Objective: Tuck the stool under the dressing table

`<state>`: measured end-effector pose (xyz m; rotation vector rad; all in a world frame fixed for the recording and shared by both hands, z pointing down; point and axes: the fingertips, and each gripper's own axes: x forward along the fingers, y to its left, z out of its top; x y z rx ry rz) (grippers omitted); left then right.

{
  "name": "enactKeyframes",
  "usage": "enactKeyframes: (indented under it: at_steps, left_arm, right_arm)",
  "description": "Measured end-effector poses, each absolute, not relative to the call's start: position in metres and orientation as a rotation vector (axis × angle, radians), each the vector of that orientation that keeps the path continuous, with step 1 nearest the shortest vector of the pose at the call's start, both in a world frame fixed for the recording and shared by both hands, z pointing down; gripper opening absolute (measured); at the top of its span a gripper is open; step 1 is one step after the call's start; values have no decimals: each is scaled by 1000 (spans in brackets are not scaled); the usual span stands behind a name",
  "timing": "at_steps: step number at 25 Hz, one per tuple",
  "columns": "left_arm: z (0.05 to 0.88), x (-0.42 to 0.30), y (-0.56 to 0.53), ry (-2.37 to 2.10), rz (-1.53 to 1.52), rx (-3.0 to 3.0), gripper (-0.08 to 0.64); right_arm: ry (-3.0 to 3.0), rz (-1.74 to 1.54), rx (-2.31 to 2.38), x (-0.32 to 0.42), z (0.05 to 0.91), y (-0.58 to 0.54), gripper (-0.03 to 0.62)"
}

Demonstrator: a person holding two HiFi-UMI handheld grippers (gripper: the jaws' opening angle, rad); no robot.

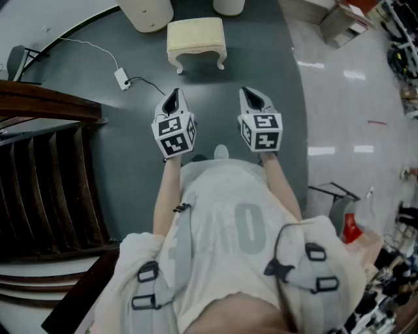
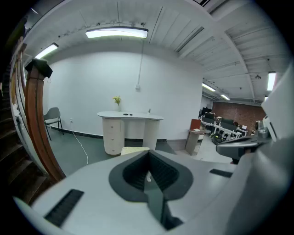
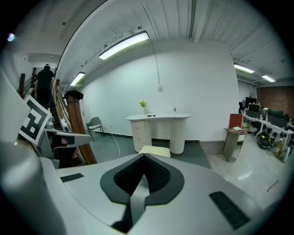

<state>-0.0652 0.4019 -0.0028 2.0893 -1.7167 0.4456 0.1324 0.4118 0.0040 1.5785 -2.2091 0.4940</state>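
Observation:
A cream cushioned stool (image 1: 196, 40) with white curved legs stands on the dark green floor, a short way in front of the white dressing table (image 1: 149, 13). That table's two pedestals show at the top edge of the head view. My left gripper (image 1: 173, 102) and right gripper (image 1: 255, 99) are held side by side in the air, well short of the stool, both shut and empty. In the left gripper view the dressing table (image 2: 131, 117) is straight ahead, with the stool (image 2: 134, 150) peeking over my left gripper (image 2: 148, 176). The right gripper view shows the same table (image 3: 158, 119) and stool (image 3: 155, 151).
A dark wooden stair rail (image 1: 46, 107) runs along the left. A white cable with its adapter (image 1: 122, 79) lies on the floor left of the stool. A grey chair (image 1: 16, 62) stands far left. A small side table (image 2: 195, 140) and office desks are off to the right.

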Motion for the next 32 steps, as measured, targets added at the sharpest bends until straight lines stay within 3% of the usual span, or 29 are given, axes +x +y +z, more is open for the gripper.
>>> enactKeyframes:
  at_steps: [32]
  left_arm:
    - [29, -82, 374, -1667, 428, 2004, 5]
  right_arm:
    - [-2206, 587, 1512, 124, 28, 382, 3]
